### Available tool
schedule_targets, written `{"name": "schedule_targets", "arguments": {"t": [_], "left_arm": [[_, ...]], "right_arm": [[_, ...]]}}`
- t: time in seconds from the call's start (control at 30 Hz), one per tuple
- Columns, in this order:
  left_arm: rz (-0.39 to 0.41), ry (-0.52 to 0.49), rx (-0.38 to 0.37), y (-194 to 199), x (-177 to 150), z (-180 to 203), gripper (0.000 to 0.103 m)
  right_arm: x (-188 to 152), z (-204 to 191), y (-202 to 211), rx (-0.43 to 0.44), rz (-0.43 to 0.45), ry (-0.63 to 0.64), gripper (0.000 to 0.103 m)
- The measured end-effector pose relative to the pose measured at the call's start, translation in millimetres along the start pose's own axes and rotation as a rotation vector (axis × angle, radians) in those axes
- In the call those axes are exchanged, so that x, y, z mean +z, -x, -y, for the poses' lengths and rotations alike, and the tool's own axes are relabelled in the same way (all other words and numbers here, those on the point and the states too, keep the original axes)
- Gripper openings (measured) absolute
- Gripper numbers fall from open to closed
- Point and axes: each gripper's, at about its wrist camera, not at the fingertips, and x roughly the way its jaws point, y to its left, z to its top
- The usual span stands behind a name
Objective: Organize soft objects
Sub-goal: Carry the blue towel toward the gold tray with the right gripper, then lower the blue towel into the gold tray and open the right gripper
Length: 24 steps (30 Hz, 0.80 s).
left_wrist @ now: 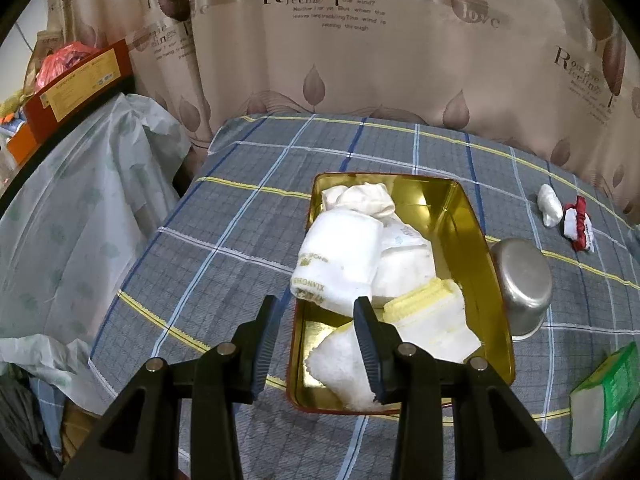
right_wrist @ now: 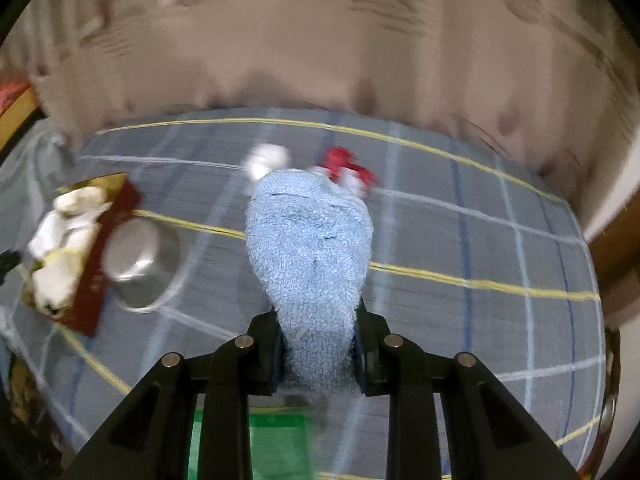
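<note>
A gold tin box (left_wrist: 464, 216) lies on the plaid cloth and holds several rolled white towels (left_wrist: 340, 260) and a yellow-edged one (left_wrist: 432, 304). My left gripper (left_wrist: 318, 340) hovers open over the tin's near left corner with nothing between its fingers. My right gripper (right_wrist: 318, 352) is shut on a light blue towel (right_wrist: 310, 248), held above the cloth. The tin (right_wrist: 120, 196) is at the left of the blurred right wrist view. A small white roll (left_wrist: 549, 204) (right_wrist: 266, 160) and a red and white cloth (left_wrist: 578, 228) (right_wrist: 348, 170) lie on the cloth farther back.
An upturned steel bowl (left_wrist: 522, 280) (right_wrist: 136, 256) sits against the tin's right side. A green box (left_wrist: 604, 400) (right_wrist: 276, 440) stands near the front. A patterned curtain (left_wrist: 360, 60) hangs behind. A plastic-covered pile (left_wrist: 80, 208) with a red carton (left_wrist: 76, 84) stands at the left.
</note>
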Motion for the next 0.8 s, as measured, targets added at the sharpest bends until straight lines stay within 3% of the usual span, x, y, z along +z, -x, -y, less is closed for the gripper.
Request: {"name": "schedule_targets", "arguments": {"t": [0.4, 0.47, 0.8], "left_arm": [[-0.009, 0.041, 0.011, -2, 1, -12, 0.039], [-0.010, 0.050, 0.008, -2, 1, -16, 0.039], [0.009, 0.112, 0.019, 6, 8, -41, 0.039]], "right_arm": [[18, -140, 25, 0.193, -0.019, 0.236, 0.024], [19, -165, 23, 0.250, -0.039, 0.264, 0.024], [15, -270, -7, 0.342, -0.093, 0.369, 0.024]]}}
